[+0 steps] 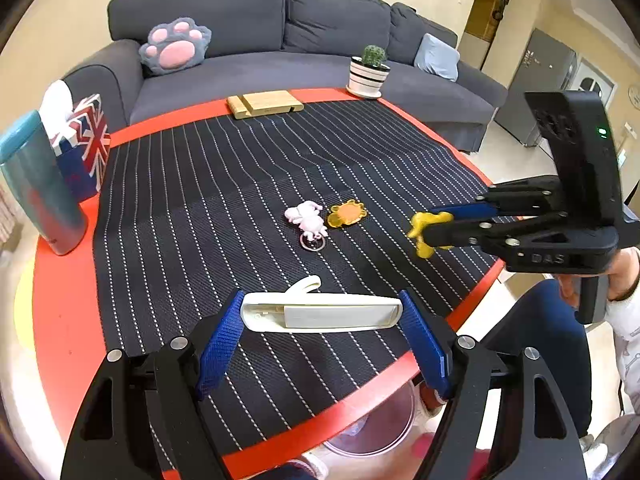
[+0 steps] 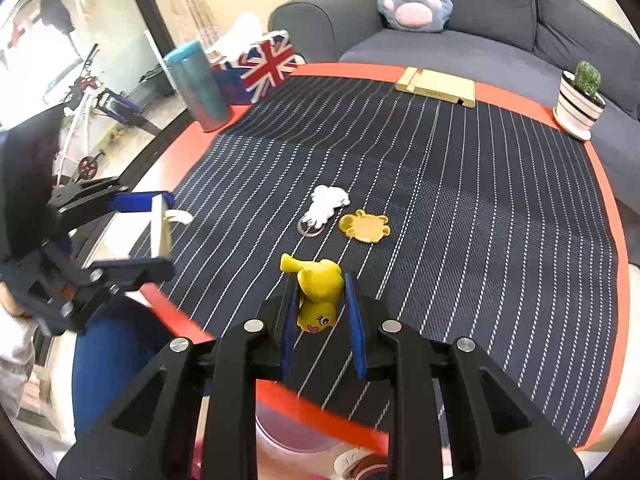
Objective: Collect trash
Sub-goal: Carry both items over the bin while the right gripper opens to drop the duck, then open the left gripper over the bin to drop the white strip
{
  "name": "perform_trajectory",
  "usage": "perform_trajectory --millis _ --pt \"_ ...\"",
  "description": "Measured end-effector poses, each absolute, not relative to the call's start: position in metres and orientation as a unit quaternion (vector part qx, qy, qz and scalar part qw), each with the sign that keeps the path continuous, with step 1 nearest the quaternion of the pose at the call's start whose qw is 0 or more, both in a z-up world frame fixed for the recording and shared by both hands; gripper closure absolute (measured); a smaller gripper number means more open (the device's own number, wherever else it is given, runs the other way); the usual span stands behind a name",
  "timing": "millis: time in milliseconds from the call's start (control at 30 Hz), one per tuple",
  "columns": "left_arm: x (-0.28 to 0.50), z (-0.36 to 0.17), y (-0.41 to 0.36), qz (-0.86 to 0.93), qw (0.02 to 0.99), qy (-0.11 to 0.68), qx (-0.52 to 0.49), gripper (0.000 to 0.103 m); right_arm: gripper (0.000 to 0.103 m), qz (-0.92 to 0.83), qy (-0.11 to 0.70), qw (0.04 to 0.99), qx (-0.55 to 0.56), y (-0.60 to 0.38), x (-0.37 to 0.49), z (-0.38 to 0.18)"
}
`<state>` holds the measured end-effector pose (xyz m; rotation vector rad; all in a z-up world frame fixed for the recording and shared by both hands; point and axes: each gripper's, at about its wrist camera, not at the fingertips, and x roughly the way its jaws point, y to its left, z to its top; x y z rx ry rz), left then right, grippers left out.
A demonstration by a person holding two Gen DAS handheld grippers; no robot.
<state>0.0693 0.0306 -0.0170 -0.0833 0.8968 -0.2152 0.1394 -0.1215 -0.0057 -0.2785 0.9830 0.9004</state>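
Yellow rubber duck toy (image 2: 316, 288) is gripped in the right gripper's (image 2: 320, 300) jaws, above the surface's six-o'clock edge; a white plastic tray (image 1: 320, 312) is clamped by the left gripper (image 1: 320, 320). Dropping it in likely follows.

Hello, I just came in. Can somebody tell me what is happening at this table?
A person is clearing small items off a round red table covered by a striped mat, holding a gripper in each hand. The right gripper is shut on a yellow duck toy, held just above the mat. The left gripper grips a white oblong case by its ends. A white keychain figure and an orange flat charm lie on the mat.
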Motion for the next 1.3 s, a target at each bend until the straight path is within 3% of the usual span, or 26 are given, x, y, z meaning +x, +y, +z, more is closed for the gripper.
perform_trajectory --millis 333,1000,1033,1100,1200,1300 --pt "0.041 -0.009 0.011 -0.107 0.901 0.419 -0.041 0.029 0.081 0.45 0.432 0.771 -0.124 -0.158 0.089 0.015" --pt "-0.004 -0.003 -0.02 -0.129 0.9 0.413 -0.05 0.029 0.078 0.484 0.465 0.727 -0.141 -0.172 0.024 -0.016" --pt "-0.005 -0.002 -0.021 -0.129 0.9 0.413 -0.049 0.029 0.074 0.483 0.466 0.728 -0.143 -0.172 0.023 -0.017" --pt "-0.007 -0.002 -0.021 -0.13 0.9 0.413 -0.05 0.029 0.029 0.482 0.465 0.73 -0.138 -0.173 0.023 -0.017" --pt "-0.008 -0.003 -0.021 -0.129 0.9 0.414 -0.05 0.029 0.017 0.477 0.461 0.739 -0.118 -0.178 0.028 -0.013" --pt "-0.007 -0.006 -0.021 -0.13 0.898 0.418 -0.051 0.029 0.015 0.466 0.459 0.748 -0.111 -0.182 0.032 -0.01"
